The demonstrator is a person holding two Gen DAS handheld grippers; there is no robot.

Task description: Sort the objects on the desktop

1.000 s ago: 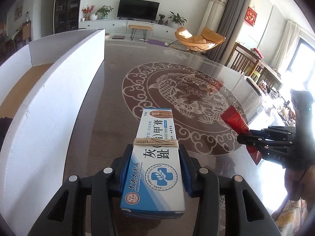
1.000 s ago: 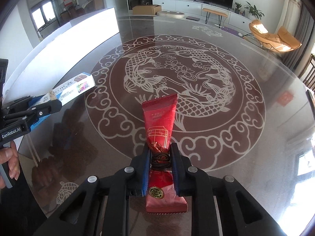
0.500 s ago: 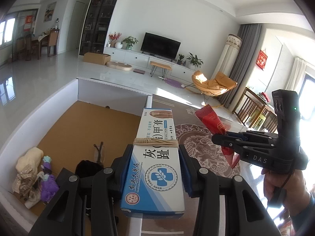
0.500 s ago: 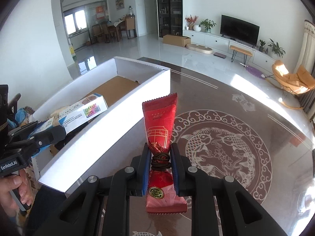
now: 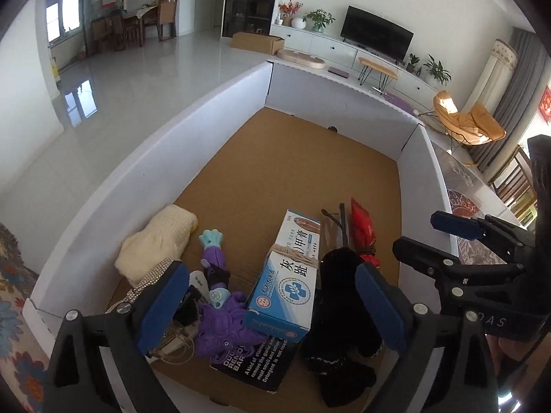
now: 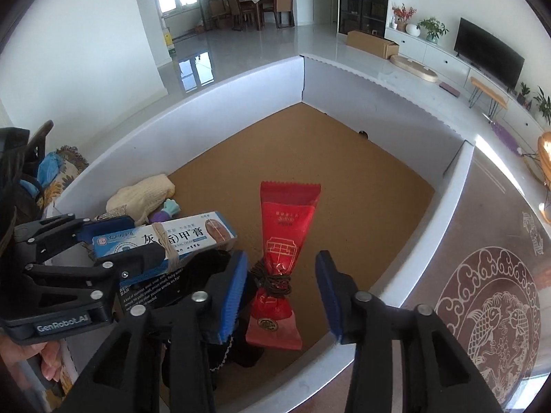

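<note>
Television [image 5: 377, 42] on white cabinet [image 5: 330, 48]; orange chair [image 5: 468, 124] near curtain [image 5: 523, 79]; dining table [image 6: 256, 0] by window.

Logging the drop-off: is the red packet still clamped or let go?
Let go. The right tool's jaws are opening, pads clear of the red packet, which sits between them over the white box's cardboard floor.

Purple toy [image 5: 225, 323] is hiding part of the black box [image 5: 256, 361], so its print is reading only in bits. Left claw's pad [image 5: 162, 306] is covering the rhinestone strap [image 5: 151, 280]. Black cloth [image 5: 341, 313] is masking the red packet's [image 5: 361, 232] lower end. Surface [image 6: 496, 296] is running off frame at the right edge.
</note>
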